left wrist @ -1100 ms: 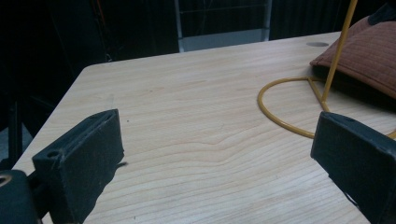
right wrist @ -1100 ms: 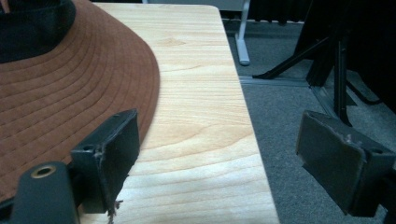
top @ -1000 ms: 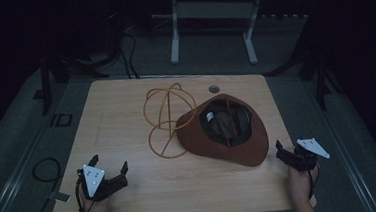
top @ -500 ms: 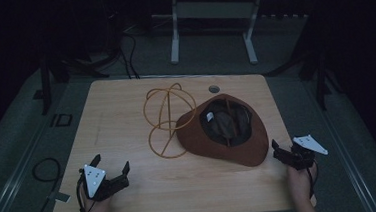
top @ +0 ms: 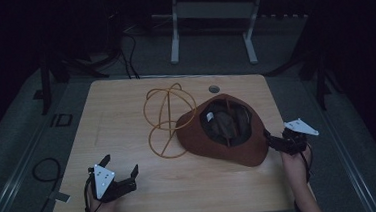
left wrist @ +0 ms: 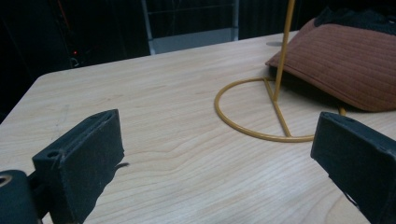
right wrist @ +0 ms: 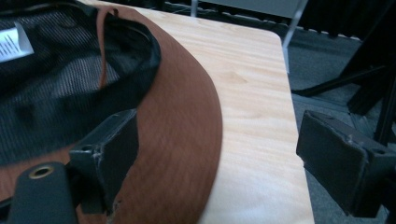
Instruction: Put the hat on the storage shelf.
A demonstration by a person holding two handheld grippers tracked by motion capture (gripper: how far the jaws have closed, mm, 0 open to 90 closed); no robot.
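A brown wide-brimmed hat [top: 205, 135] lies crown down on the wooden table [top: 116, 106], its black mesh lining and a white label facing up. It leans against a yellow wire stand [top: 169, 117] made of rings and a rod. My right gripper [top: 271, 141] is open at the hat's right brim; in the right gripper view [right wrist: 219, 140] one jaw lies over the brim [right wrist: 182, 116] and the other hangs past the table edge. My left gripper [top: 120, 164] is open and empty near the front left, facing the stand [left wrist: 281, 56] and hat [left wrist: 345, 60].
A round cable hole [top: 214, 89] sits near the table's back edge. A metal frame [top: 209, 14] stands on the floor behind the table. A cable loop [top: 42, 169] lies on the floor at the left. Bare wood spans the table's left half.
My right gripper has moved a little left, closer to the hat's brim. The left gripper, hat and stand have stayed put.
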